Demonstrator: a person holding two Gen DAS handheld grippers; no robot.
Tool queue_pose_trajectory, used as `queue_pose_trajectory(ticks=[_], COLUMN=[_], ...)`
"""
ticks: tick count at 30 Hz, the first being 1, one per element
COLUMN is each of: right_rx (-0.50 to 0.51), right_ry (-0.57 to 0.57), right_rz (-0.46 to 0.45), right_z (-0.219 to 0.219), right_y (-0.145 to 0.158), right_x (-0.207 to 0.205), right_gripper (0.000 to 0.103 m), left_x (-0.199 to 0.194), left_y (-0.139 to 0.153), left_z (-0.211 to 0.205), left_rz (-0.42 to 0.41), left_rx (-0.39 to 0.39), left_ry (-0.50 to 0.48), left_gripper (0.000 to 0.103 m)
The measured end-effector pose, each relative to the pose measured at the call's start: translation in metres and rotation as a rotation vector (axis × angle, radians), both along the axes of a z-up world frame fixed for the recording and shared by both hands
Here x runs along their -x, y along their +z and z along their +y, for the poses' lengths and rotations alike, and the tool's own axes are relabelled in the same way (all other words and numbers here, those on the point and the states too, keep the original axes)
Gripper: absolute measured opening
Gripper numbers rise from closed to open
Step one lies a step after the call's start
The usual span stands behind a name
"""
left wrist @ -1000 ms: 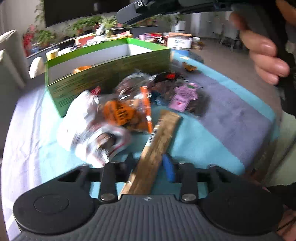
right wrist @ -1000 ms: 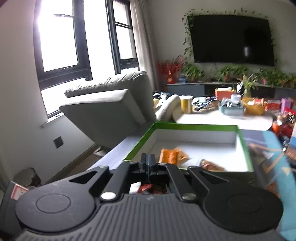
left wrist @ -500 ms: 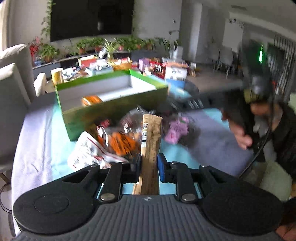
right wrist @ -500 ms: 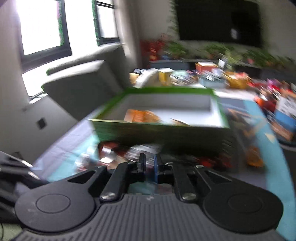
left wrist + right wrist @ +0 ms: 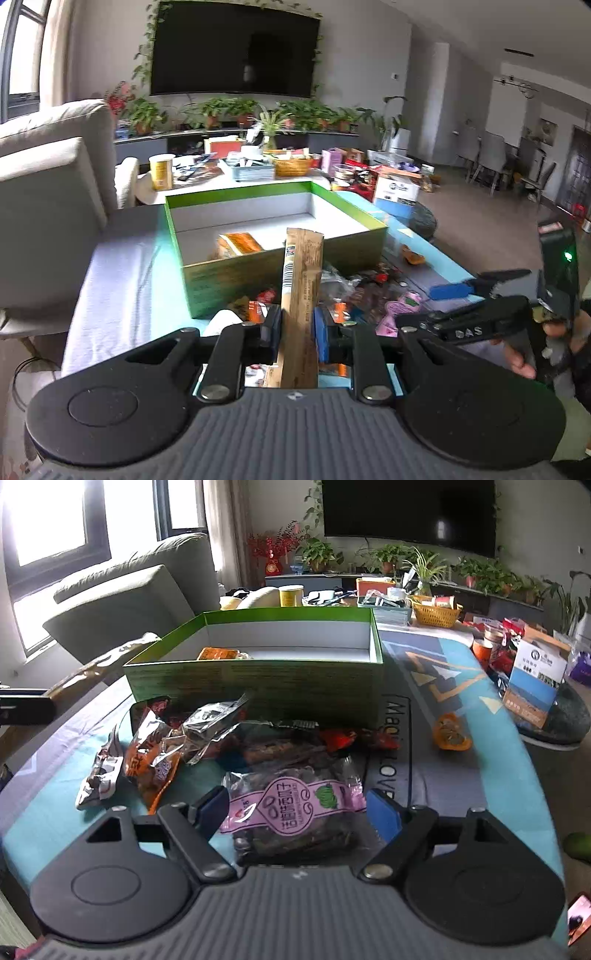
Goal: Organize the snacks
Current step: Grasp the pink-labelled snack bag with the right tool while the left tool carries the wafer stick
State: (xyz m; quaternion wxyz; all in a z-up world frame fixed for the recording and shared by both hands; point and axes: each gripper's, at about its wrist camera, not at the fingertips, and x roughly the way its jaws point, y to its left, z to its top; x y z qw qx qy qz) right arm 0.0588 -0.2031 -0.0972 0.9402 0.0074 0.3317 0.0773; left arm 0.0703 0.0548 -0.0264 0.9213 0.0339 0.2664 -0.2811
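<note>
Left gripper (image 5: 294,329) clamping flat kraft-paper stick packet (image 5: 301,291), right gripper (image 5: 295,812) just spread around crinkly pink-labelled bag (image 5: 291,808)

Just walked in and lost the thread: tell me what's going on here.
A person with a gripper in each hand is sorting snacks into the green box. The left gripper is clamped on a brown stick pack, held up before the box. The right gripper, jaws just opened wide, straddles a pink-labelled bag without gripping it.

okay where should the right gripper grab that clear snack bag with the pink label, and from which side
Take the pink-label bag across its labelled middle, coming down from the near side. It lies flat, nearest in the pile, and the right gripper already stands open astride it.
</note>
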Motion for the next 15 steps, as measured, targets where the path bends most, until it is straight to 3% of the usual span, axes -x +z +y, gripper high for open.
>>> queue_pose_trajectory(ticks=[5,9,15], right_rx=[-0.072,-0.021,0.077], right_ry=[-0.002,0.071,0.029], right_rz=[0.012,0.022,0.005], right_z=[-0.013,-0.002,0.010], right_y=[-0.008,-0.016,-0.029], right_x=[0.007,-0.004,-0.020], right_gripper=[0.062,0.062,0.062], left_x=[-0.006,-0.012,-0.017], left_y=[0.001,0.002,0.004], left_z=[0.007,0.007,0.008], left_rz=[0.004,0.012,0.021], left_rx=[0.010,0.020,0.043], left_ry=[0.030,0.054,0.069], left_gripper=[0.018,0.018,0.018])
